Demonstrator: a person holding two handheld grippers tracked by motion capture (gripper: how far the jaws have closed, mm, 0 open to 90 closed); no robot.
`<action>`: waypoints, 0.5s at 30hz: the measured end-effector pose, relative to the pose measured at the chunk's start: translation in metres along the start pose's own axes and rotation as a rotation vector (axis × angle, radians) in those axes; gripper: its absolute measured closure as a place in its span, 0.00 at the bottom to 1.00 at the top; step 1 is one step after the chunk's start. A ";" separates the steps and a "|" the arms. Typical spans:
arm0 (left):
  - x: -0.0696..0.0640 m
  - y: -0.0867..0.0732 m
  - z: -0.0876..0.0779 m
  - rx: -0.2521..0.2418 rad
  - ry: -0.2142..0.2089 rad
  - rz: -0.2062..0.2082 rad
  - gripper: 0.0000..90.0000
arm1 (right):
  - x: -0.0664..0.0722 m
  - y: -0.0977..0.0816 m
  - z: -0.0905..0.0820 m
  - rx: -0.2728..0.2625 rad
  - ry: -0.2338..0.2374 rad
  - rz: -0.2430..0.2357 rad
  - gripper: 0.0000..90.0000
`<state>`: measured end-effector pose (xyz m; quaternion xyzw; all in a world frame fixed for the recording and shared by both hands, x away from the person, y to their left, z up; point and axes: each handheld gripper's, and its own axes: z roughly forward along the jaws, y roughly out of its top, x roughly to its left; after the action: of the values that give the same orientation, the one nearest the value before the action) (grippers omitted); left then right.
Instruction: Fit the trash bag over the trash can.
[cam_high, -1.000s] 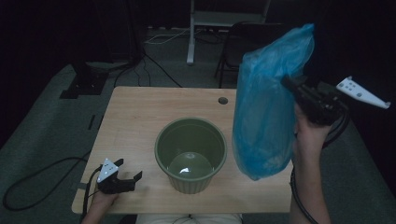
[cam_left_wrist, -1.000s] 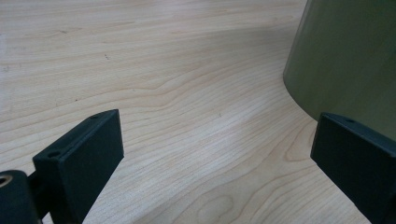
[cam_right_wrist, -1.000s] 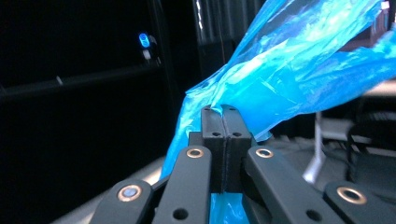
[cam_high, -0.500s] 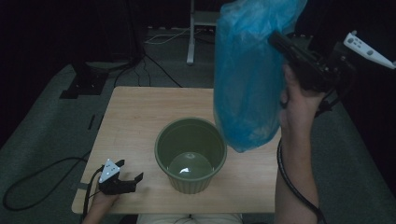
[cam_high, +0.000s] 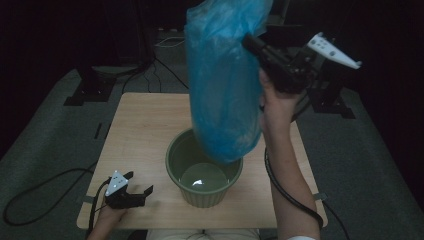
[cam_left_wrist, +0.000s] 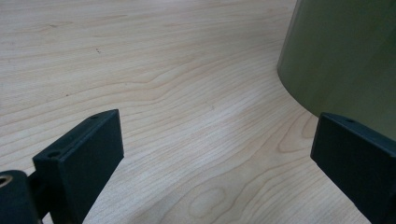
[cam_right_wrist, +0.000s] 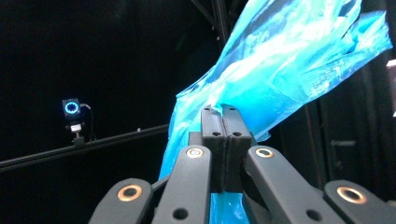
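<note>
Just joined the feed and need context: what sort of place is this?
Probably a darkened recording studio or lab: a lone light wooden table on grey carpet, black stand bases, and a rail-mounted camera with glowing blue ring.

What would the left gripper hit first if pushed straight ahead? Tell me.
Probably bare table: the open left gripper points past the green bin, whose wall sits close by one jaw and might get clipped; depth is unclear.

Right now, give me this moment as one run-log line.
right gripper: shut on blue bag, held above green bin | left gripper: open, on table beside bin
</note>
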<state>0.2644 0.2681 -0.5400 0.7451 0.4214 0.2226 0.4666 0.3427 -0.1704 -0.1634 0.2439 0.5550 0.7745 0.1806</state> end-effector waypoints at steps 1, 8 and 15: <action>0.000 0.000 0.000 -0.001 -0.002 0.001 0.03 | -0.002 -0.012 0.006 0.008 0.006 0.016 1.00; 0.002 0.000 -0.001 0.007 -0.001 -0.011 0.03 | -0.007 -0.076 0.017 0.114 0.036 0.065 1.00; 0.001 0.001 -0.001 0.015 -0.002 -0.006 0.03 | -0.015 -0.132 -0.003 0.244 0.045 0.122 1.00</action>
<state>0.2649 0.2691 -0.5390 0.7474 0.4248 0.2173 0.4623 0.3540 -0.1392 -0.2922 0.2801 0.6330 0.7161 0.0898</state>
